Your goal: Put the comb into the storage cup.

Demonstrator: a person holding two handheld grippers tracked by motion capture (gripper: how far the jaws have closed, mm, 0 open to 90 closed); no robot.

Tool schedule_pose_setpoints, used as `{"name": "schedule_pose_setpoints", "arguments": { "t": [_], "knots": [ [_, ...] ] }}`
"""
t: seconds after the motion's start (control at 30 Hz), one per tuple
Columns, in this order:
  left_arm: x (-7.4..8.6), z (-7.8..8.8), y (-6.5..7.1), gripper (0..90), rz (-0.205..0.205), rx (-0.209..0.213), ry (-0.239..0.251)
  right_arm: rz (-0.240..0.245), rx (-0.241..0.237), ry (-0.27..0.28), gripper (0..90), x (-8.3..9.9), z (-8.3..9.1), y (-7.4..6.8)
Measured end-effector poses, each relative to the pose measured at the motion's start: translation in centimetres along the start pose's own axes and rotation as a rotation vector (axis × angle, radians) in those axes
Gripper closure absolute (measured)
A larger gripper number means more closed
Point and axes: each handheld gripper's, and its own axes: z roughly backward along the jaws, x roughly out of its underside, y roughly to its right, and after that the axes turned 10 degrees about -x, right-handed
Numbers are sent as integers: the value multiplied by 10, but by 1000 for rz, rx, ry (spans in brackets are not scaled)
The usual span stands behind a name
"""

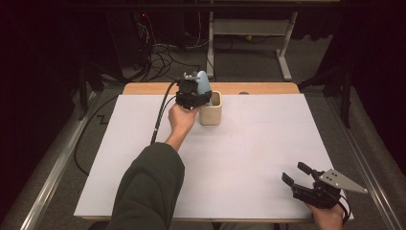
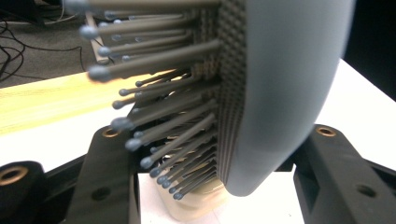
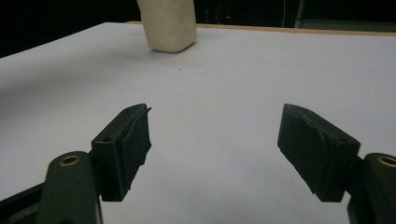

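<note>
Blue hairbrush (image 2: 280,88) stands handle-down in the cream cup (image 1: 210,111), with the left gripper (image 1: 198,98) squeezing its head. Let go slowly so the cup stays up. The right gripper (image 3: 215,149) waits wide open near the table's (image 1: 268,143) front edge, holding nothing.

A white sheet (image 1: 249,158) is spread over the wooden table (image 1: 268,88). Toward twelve o'clock on the sheet a cream cup (image 1: 210,114) is stood upright. Just at its nine o'clock side the left gripper (image 1: 203,98) is held over the cup's rim, with a pale blue hairbrush (image 1: 204,82) seen between its jaws, head up. At five o'clock, near the sheet's edge, the right gripper (image 1: 296,173) is held low, its jaws spread apart and pointed toward ten o'clock.
</note>
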Motion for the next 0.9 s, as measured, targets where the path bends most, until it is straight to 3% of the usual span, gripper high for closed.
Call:
{"name": "schedule_pose_setpoints", "arguments": {
  "t": [0.43,0.9],
  "knots": [
    [4,1,-3,466,-26,-20,-20,-4,-2,0,258,0,-1,0],
    [9,8,-6,346,-64,-52,-22,0,-1,1,258,0,0,0]
  ]
}}
